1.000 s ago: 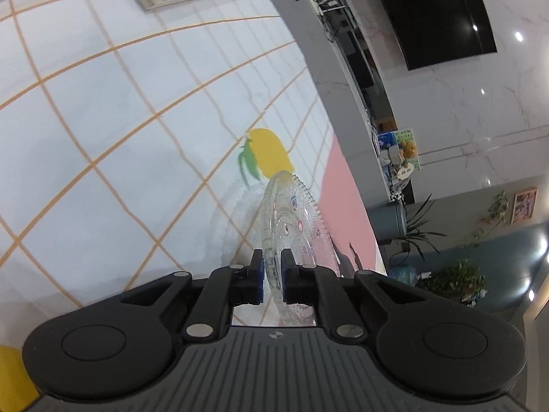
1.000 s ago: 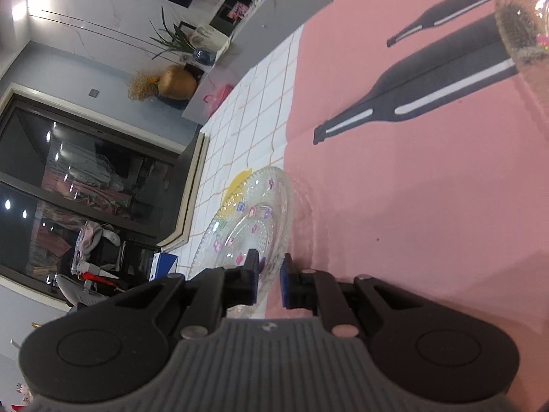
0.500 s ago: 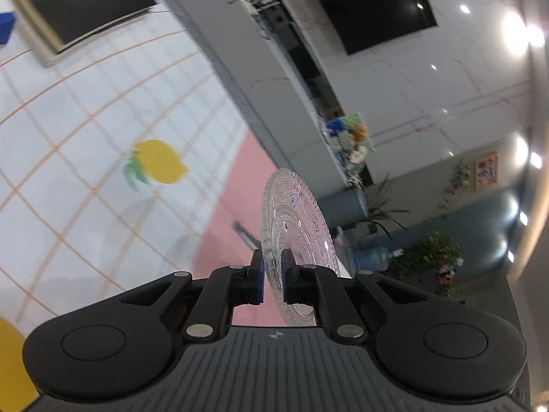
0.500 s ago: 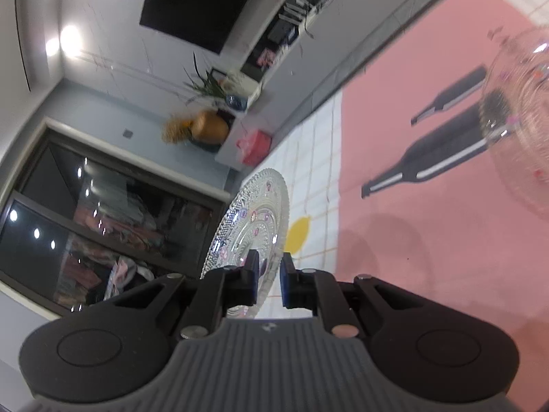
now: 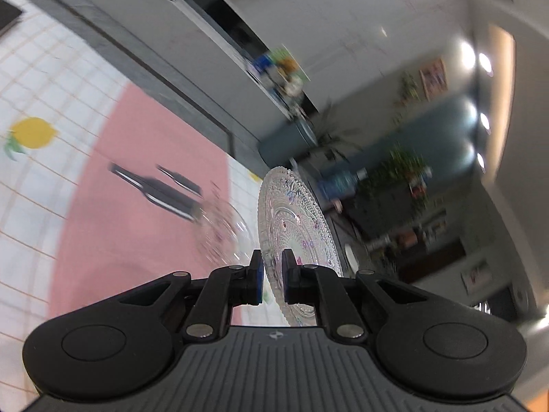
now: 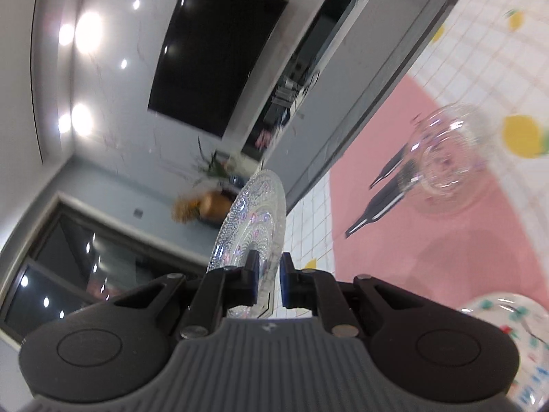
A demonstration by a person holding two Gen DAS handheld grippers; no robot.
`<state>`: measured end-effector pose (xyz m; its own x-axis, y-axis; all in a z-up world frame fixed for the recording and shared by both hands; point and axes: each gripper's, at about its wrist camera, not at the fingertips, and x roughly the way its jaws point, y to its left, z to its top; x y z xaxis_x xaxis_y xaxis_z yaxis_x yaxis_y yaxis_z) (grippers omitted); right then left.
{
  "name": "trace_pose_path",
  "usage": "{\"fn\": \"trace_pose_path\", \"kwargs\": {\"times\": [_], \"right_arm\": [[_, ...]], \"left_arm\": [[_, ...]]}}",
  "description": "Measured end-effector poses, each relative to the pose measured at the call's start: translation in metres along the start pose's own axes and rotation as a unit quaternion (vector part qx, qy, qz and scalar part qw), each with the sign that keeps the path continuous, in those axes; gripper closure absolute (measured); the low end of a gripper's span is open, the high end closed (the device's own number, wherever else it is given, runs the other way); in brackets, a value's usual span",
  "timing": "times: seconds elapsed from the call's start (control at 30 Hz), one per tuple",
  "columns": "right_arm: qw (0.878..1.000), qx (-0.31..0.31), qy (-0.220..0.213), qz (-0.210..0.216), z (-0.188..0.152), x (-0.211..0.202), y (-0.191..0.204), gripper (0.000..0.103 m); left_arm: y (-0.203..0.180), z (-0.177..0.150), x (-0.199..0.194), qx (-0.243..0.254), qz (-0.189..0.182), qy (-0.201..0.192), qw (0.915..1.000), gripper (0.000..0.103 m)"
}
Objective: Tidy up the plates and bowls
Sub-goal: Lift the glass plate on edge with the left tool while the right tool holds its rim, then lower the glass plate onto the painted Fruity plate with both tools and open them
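My left gripper is shut on the rim of a clear patterned glass plate, which stands on edge in the air above the tablecloth. Just left of it a clear glass bowl rests on the pink patch, blurred. My right gripper is shut on a second glass plate, also held on edge and lifted. In the right wrist view the same kind of glass bowl sits on the pink patch, far right of that plate. A white patterned dish shows at the lower right.
The table wears a white checked cloth with lemons and a pink patch with dark bottle prints. Beyond the far table edge lie a wall with a dark screen, plants and a shelf.
Both grippers rose off the table with their plates and swung across it. The bowl came into the left wrist view, and moved toward the middle in the right.
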<state>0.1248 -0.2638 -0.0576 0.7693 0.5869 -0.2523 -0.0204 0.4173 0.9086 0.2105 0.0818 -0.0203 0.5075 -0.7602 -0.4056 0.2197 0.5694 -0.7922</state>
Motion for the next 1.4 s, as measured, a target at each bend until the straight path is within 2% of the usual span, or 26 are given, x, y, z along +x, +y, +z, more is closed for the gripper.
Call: {"fn": "trace_pose_path", "kwargs": {"times": [0.1, 0.3, 0.5, 0.63, 0.8, 0.9, 1.03, 1.4], "right_arm": [[0.999, 0.029, -0.016, -0.006, -0.004, -0.027, -0.011, 0.093], [0.997, 0.064, -0.024, -0.028, -0.02, -0.068, -0.041, 0.093], [0.992, 0.113, -0.019, -0.054, -0.031, -0.081, -0.066, 0.093], [0.987, 0.146, -0.004, -0.063, -0.033, -0.08, -0.081, 0.093], [0.974, 0.218, 0.007, -0.053, -0.038, -0.082, -0.099, 0.093], [0.967, 0.242, 0.022, -0.077, -0.04, -0.079, -0.107, 0.094], [0.96, 0.26, 0.024, -0.099, -0.039, -0.075, -0.115, 0.094], [0.942, 0.314, 0.046, -0.108, -0.038, -0.069, -0.139, 0.096]], "left_arm": [[-0.019, -0.013, 0.013, 0.023, 0.002, 0.027, 0.9994, 0.092], [-0.048, -0.042, 0.038, 0.069, 0.044, 0.082, 0.9932, 0.09], [-0.054, -0.065, 0.058, 0.094, 0.089, 0.126, 0.9836, 0.086], [-0.059, -0.078, 0.061, 0.108, 0.117, 0.136, 0.9778, 0.085], [-0.054, -0.082, 0.066, 0.104, 0.127, 0.148, 0.9752, 0.085], [-0.058, -0.088, 0.071, 0.123, 0.149, 0.155, 0.9688, 0.085], [-0.053, -0.094, 0.078, 0.121, 0.169, 0.169, 0.9633, 0.084], [-0.048, -0.1, 0.097, 0.133, 0.202, 0.192, 0.951, 0.078]]}}
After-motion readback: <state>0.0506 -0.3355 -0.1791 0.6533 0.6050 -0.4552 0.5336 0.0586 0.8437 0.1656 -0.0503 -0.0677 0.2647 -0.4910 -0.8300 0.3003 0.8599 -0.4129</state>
